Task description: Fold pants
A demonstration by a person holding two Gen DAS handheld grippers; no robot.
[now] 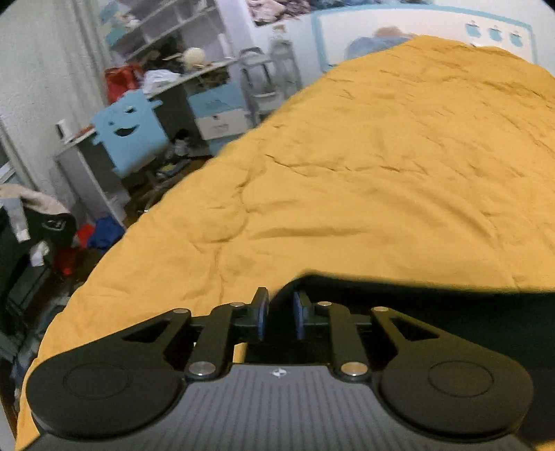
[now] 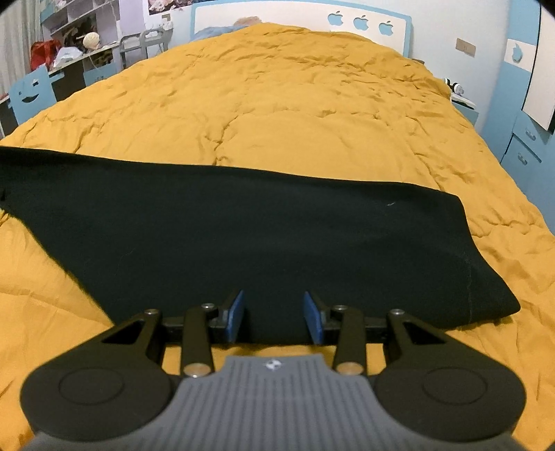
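Black pants point(image 2: 242, 236) lie flat across the orange duvet point(image 2: 277, 114), folded lengthwise into a long band. In the right wrist view my right gripper point(image 2: 274, 314) hovers at the band's near edge. Its blue pads point(image 2: 234, 315) stand well apart and dark cloth shows between them without being pinched. In the left wrist view my left gripper point(image 1: 280, 314) sits at the left corner of the pants point(image 1: 433, 312). Its pads point(image 1: 262, 312) are a narrow gap apart, and dark cloth fills that gap, though I see no pad pressing on it. Neither gripper appears in the other's view.
The duvet point(image 1: 381, 173) covers a wide bed. Left of the bed stand a blue chair with a cut-out face point(image 1: 130, 133), a cluttered desk point(image 1: 194, 74) and clothes on the floor point(image 1: 100, 232). A white-and-blue headboard point(image 2: 298, 17) and a blue cabinet point(image 2: 527, 138) lie beyond.
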